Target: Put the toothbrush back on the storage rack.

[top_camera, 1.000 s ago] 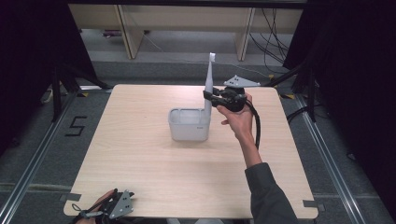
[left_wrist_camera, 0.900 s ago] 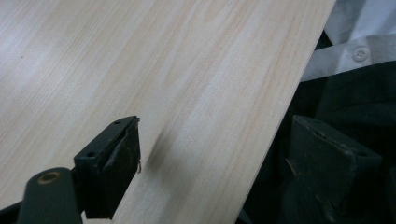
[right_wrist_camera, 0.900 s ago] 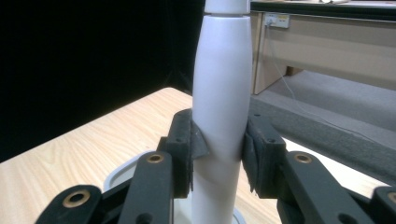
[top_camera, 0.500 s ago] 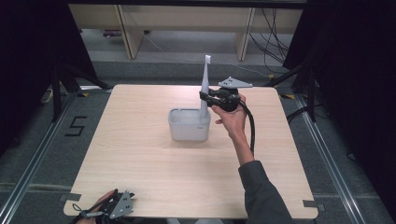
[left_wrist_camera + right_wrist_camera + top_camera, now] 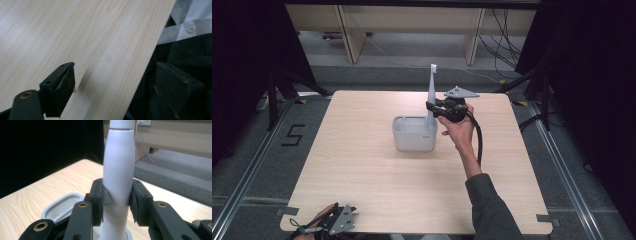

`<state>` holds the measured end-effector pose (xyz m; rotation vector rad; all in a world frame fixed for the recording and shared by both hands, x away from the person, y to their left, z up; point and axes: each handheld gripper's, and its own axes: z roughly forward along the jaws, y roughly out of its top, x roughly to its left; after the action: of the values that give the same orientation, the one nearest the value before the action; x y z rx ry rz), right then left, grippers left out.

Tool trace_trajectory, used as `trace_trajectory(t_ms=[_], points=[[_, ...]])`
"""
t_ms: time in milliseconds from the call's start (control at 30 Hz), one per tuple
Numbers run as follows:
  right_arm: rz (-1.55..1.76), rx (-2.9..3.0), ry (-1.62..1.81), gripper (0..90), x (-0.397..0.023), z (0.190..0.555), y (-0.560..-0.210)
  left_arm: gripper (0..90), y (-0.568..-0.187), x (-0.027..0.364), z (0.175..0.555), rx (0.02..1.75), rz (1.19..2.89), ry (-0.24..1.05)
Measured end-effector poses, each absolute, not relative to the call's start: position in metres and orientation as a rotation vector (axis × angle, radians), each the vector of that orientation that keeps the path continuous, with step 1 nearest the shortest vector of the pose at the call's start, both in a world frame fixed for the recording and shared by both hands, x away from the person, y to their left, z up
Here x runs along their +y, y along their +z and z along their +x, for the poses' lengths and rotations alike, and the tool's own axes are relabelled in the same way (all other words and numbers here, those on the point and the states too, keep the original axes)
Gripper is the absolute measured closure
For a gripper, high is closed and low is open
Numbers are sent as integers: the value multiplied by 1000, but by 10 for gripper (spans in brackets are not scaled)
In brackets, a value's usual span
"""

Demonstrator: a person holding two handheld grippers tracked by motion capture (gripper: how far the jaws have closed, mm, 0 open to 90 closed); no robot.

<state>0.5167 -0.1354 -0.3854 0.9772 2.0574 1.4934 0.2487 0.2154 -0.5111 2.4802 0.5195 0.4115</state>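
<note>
The white toothbrush (image 5: 117, 177) loses its head past the right gripper view's top edge; its foot sinks behind the right gripper (image 5: 117, 200); the grey holder (image 5: 58, 206) is perhaps half hidden.

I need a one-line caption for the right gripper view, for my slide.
Right gripper clamps an upright white electric toothbrush above the grey holder on the wooden table.

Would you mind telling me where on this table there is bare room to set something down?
The table is mostly free: the whole left stretch beside the grey holder, the near strip in front of it, and the right side beyond the forearm. It is crowded around the holder's right corner, where the right tongs grip the upright white toothbrush, and at the near-left edge by the left tongs.
</note>
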Motion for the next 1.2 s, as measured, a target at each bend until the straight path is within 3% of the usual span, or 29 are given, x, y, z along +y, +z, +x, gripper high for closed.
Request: trace_trajectory(t_ms=[600,733,933,1033,1133,1200], points=[[962,2108,1385,670,-131,514,-408,168,-512,215,248,514,2485,404],[990,2095,1448,757,-134,513,-407,168,-513,214,247,516,2474,411],[971,2114,1421,762,-132,510,-404,168,-513,214,247,507,2481,411],[956,2123,1428,756,-133,511,-404,168,-513,214,248,515,2479,415],[982,2113,1426,702,-133,511,-405,168,-511,215,248,499,2508,375],[977,2124,1414,657,-133,511,-406,168,-513,214,248,511,2482,415]])
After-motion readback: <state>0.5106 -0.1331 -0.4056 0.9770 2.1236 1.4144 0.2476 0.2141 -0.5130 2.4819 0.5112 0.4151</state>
